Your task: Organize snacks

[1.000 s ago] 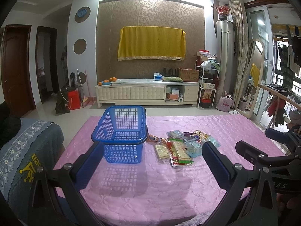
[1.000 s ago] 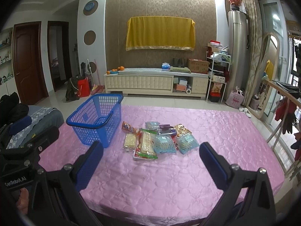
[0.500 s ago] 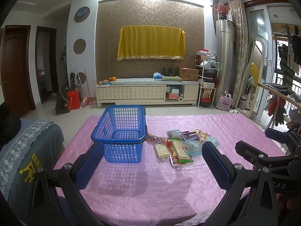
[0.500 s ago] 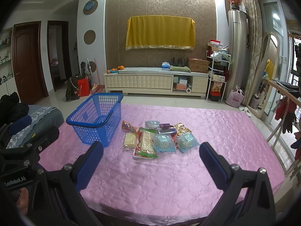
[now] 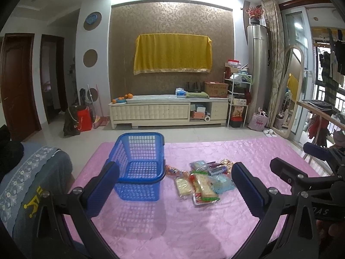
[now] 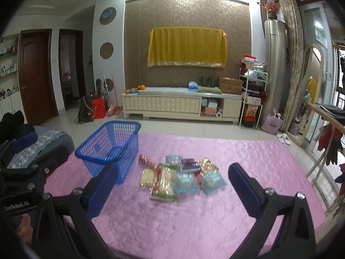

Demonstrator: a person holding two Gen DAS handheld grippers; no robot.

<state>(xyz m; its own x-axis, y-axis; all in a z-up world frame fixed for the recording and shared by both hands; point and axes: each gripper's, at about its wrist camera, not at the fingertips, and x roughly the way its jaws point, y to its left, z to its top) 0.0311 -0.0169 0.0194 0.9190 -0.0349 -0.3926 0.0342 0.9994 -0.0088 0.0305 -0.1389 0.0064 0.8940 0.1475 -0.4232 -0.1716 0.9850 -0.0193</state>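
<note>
**Approach phase: both claws spread, nothing picked yet**

The left claw [image 5: 174, 185] and the right claw [image 6: 172, 183] both hover over the near part of the desk covered in pink quilted cloth [image 6: 194, 220], jaws wide apart, holding nothing. The blue perforated plastic basket [image 5: 140, 164] stands upright and looks empty, on the left side. The heap of small plastic-wrapped snack packets [image 6: 179, 174] lies just to its right, packets overlapping, none in the basket.

Judged step: reach for the first packet. Best start is likely an outer one, e.g. the pale-blue clear-wrapped packet [image 6: 212, 179] at the heap's right edge, or the top long green-and-red packet [image 6: 165, 182]. The claw should come down steeply and pinch one flat pack across its narrow side. Slippery film could slide or drag neighbours. The left claw sits nearer the basket and could steady it.
</note>
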